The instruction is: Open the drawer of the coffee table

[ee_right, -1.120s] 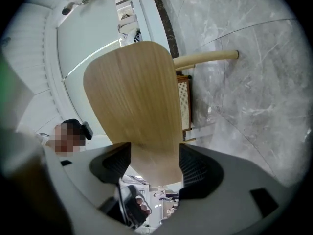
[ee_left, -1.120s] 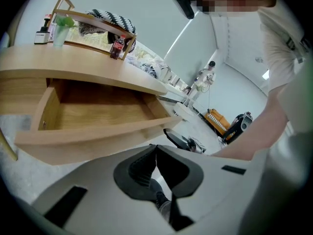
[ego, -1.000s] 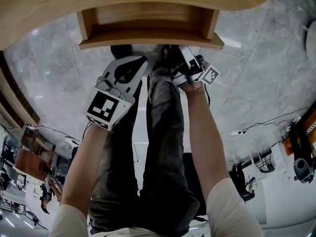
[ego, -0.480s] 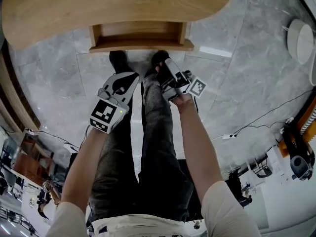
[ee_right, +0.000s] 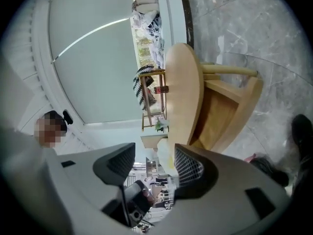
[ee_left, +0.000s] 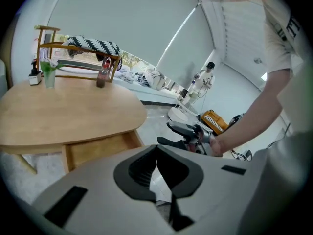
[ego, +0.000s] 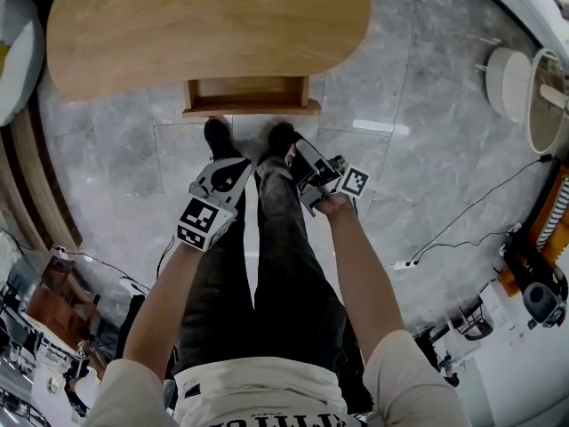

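1. The light wooden drawer point(ego: 252, 96) stands pulled out from under the oval light-wood coffee table point(ego: 204, 20). It sits at the upper centre of the head view, just above the person's 2 black shoes point(ego: 217, 137).
2. The left gripper point(ego: 233, 171), centre-left, has its jaws closed tip to tip on nothing.
3. The right gripper point(ego: 304, 160), just right of centre, has its jaws apart and empty; they have just been closing a little.
4. Both grippers hang apart from the drawer, over the grey marble floor point(ego: 400, 87).
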`<action>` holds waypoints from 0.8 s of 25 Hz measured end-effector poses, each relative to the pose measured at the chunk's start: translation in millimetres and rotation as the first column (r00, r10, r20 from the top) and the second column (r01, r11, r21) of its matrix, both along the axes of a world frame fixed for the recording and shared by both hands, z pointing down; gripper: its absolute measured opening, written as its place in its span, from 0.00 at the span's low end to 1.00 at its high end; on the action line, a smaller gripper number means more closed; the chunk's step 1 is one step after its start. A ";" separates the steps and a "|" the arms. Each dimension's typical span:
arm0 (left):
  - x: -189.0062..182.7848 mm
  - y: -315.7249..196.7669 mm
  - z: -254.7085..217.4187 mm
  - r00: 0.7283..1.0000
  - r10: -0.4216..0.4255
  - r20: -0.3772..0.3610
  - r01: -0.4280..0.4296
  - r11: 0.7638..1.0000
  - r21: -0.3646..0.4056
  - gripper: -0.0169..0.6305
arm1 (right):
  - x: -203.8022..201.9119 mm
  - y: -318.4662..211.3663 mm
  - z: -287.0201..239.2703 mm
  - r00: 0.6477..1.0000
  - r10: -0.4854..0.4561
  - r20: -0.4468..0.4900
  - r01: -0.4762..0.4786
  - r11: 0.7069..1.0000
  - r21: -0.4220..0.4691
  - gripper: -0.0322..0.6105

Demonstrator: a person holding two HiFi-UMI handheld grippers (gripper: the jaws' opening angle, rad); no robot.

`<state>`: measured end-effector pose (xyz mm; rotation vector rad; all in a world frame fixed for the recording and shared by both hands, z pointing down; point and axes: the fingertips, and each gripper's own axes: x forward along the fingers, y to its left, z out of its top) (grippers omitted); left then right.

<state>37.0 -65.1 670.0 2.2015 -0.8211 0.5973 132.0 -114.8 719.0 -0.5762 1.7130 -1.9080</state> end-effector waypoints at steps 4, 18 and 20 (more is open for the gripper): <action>7.5 -5.5 -50.4 1.000 -0.010 -0.014 0.010 1.000 0.014 0.06 | 10.4 -7.6 -53.0 1.000 -0.015 -0.020 0.016 1.000 0.025 0.44; 6.7 -25.7 -217.7 0.998 -0.058 -0.036 0.062 0.993 0.105 0.06 | 25.8 -37.2 -262.3 0.990 -0.120 -0.078 0.134 0.967 0.217 0.16; 3.0 -25.3 -236.9 0.997 -0.069 -0.036 0.073 0.991 0.116 0.06 | 30.3 -39.2 -286.2 0.988 -0.122 -0.094 0.141 0.960 0.240 0.14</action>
